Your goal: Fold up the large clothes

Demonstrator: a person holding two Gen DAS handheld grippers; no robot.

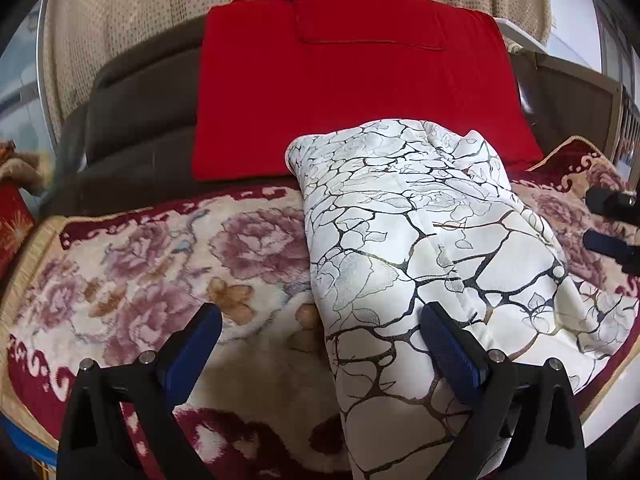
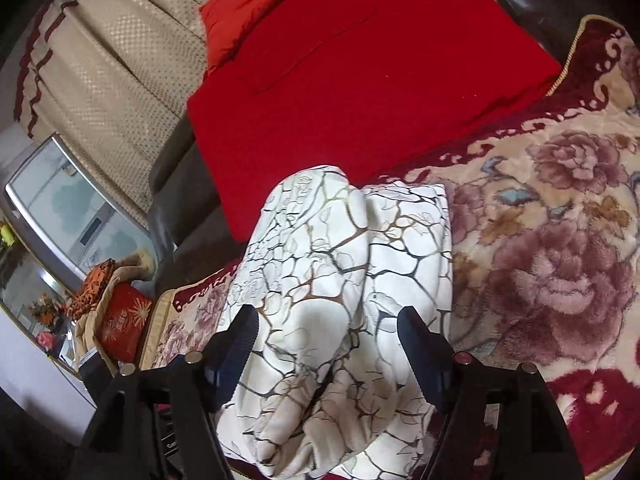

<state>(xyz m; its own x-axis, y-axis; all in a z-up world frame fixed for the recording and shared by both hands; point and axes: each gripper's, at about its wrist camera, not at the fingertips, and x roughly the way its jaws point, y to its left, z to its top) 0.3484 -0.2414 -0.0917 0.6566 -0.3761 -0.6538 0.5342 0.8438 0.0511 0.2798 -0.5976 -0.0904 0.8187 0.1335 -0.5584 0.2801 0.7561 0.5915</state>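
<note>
1. The white garment with a dark crackle print [image 1: 420,248] lies folded into a long, thick bundle on the floral blanket [image 1: 140,264]; its far end rests against the red cloth [image 1: 352,88] spread behind it.
2. In the right wrist view the white garment [image 2: 340,288] shows a deep crease down its middle, and its near end is bunched and uneven.
3. The right hand-held gripper [image 2: 326,328] has its jaws spread wide, one on each side of the bundle; the pads do not press on the fabric, and nothing is gripped.
4. The left hand-held gripper [image 1: 320,332] is also open. Its right finger lies on or just over the bundle's near left part, its left finger over bare blanket.
5. Risk: with neither gripper holding, the thick fold could spring open or slump sideways.
6. Risk: a finger withdrawn along the fabric could catch a layer and drag the stack out of line.
7. Risk: closing on the top layer alone would peel it from the layers below.
</note>
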